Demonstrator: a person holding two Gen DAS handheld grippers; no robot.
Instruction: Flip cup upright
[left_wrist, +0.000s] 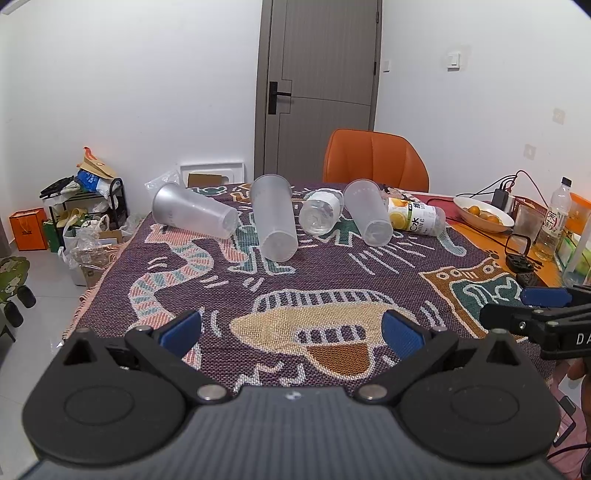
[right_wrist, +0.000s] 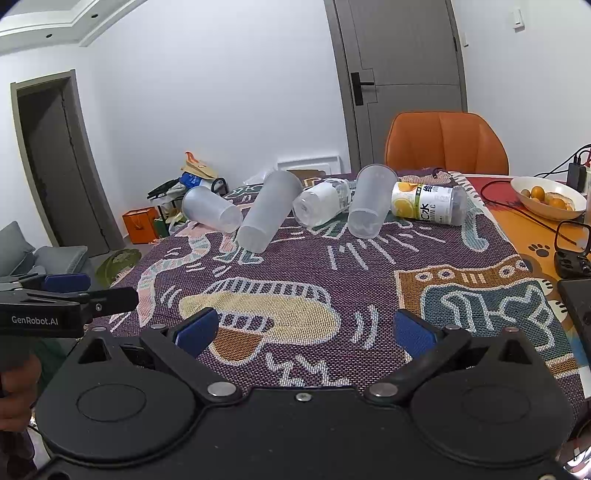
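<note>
Woven cloth covers your table (left_wrist: 332, 280); three frosted cups (left_wrist: 275, 218) lie on their sides at its far end among toppled bottles (left_wrist: 321, 211), waiting to be stood up. Your left gripper (left_wrist: 291, 332) and right gripper (right_wrist: 303, 330) hover well short, wide open, empty.

The cups (left_wrist: 275, 218) look like frosted, matt plastic. The cloth (left_wrist: 332, 273) over the bench is a coarse, rough weave. The bottles (left_wrist: 320, 211) are clear glossy plastic. The chair (left_wrist: 375, 157) seems smooth leather, perhaps imitation. Each tool (left_wrist: 291, 330) is matt black plastic with blue pads (left_wrist: 400, 334).
</note>
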